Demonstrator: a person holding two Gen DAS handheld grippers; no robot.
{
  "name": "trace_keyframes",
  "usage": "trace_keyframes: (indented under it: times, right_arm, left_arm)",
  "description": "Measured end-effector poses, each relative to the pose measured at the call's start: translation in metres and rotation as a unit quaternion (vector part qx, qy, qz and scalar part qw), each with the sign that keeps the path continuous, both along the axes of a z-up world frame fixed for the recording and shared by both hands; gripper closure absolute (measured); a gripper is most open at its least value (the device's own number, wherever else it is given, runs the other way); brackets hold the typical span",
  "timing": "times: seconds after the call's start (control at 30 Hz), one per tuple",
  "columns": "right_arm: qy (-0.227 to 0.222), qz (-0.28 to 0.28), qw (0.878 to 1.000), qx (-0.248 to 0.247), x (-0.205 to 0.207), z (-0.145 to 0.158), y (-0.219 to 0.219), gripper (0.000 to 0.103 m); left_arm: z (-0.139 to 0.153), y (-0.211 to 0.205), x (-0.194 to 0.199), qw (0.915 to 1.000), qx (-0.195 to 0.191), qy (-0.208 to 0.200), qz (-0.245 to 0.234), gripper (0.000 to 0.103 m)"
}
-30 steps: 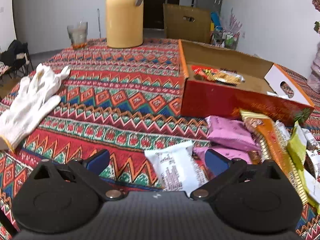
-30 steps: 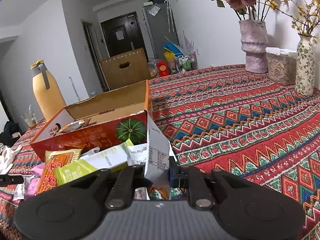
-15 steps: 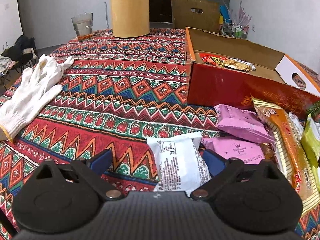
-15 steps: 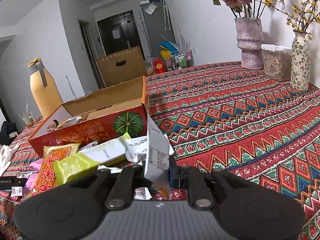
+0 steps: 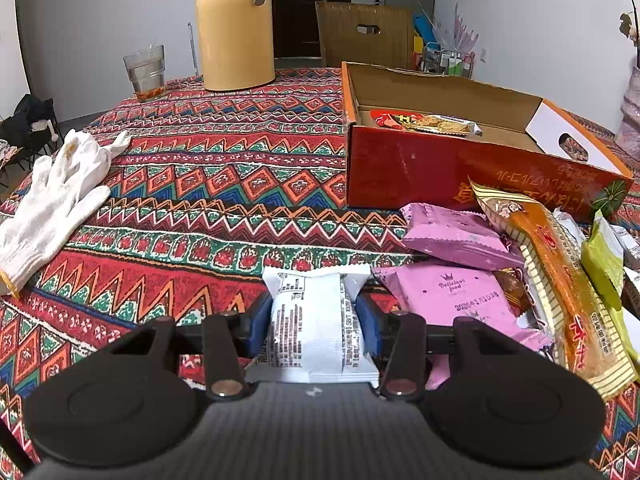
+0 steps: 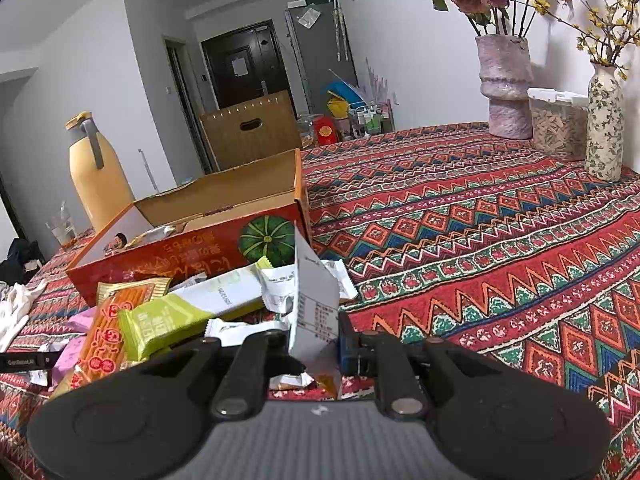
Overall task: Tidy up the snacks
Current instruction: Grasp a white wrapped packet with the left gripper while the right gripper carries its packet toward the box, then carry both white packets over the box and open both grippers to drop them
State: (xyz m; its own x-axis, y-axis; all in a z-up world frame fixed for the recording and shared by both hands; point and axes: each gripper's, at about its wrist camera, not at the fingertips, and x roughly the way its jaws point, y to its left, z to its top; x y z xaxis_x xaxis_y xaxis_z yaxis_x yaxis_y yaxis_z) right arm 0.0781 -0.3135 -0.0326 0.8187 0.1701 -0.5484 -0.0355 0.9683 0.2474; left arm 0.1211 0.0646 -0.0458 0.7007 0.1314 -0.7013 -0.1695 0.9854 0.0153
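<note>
My left gripper is shut on a white snack packet that lies on the patterned tablecloth, blue pads pressing both its sides. To its right lie two pink packets, an orange packet and a green one. Behind them stands the open red cardboard box with a couple of snacks inside. My right gripper is shut on a white wrapper that sticks upright, beside the snack pile in front of the red box.
White gloves lie at the table's left edge. A yellow jug and a glass stand at the far side. Two vases and a clear container stand at the far right. A wooden chair back is behind the table.
The left gripper's jaws closed from wide open onto the white packet. The right gripper stayed shut on its wrapper and hardly moved.
</note>
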Motion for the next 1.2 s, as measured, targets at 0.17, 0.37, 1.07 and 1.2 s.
trace_keyframes:
  times: [0.17,0.37,1.07,1.2]
  right_arm:
    - [-0.003,0.004,1.000,0.000,-0.004,0.001,0.002,0.089]
    - [-0.009,0.010,1.000,-0.001,-0.003,0.005,0.004,0.089]
    - [-0.079,0.049,0.995,-0.018,0.038,0.047,0.041,0.089]
    - [-0.097,0.060,0.993,-0.023,0.055,0.059,0.051,0.089]
  left_arm:
    - [0.005,0.003,-0.006,0.9999,-0.007,-0.008,0.002,0.058]
    - [0.018,0.002,-0.010,0.9996,-0.010,-0.027,-0.003,0.058]
    - [0.087,-0.035,0.025,0.9916,-0.012,-0.118,-0.050,0.058]
    - [0.098,-0.043,0.040,0.9897,-0.009,-0.131,-0.057,0.058]
